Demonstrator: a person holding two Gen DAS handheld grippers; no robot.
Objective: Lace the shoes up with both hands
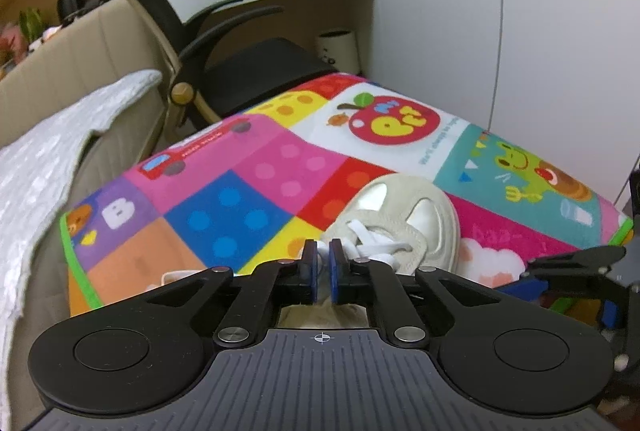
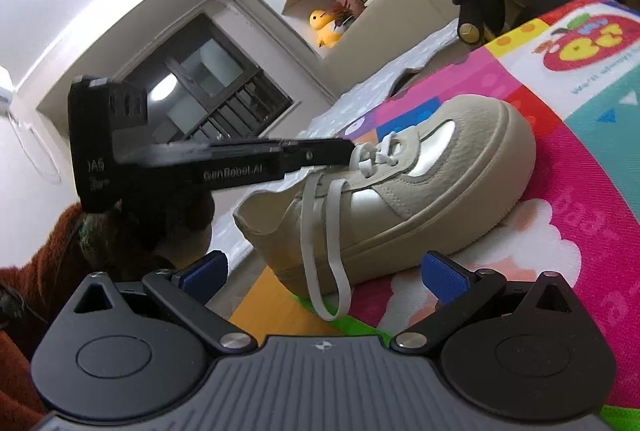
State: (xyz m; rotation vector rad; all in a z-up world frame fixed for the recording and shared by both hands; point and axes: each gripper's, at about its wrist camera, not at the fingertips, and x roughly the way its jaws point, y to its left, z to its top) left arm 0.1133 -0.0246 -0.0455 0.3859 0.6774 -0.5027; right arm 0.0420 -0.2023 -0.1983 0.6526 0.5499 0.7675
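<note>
Beige shoe (image 2: 400, 187) lies toe away, left gripper (image 1: 323, 263) pinched on lace (image 2: 324, 251) at its tongue, right gripper (image 2: 332, 277) spread wide by the dangling loop.

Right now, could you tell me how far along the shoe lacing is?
Early to midway, I think. Done: the white lace crosses through the front eyelets of the beige shoe on the mat. In hand: the left gripper looks shut on lace near the tongue. Left: a long loop hangs loose down the side, the right gripper is open and empty, and no bow is tied.
</note>
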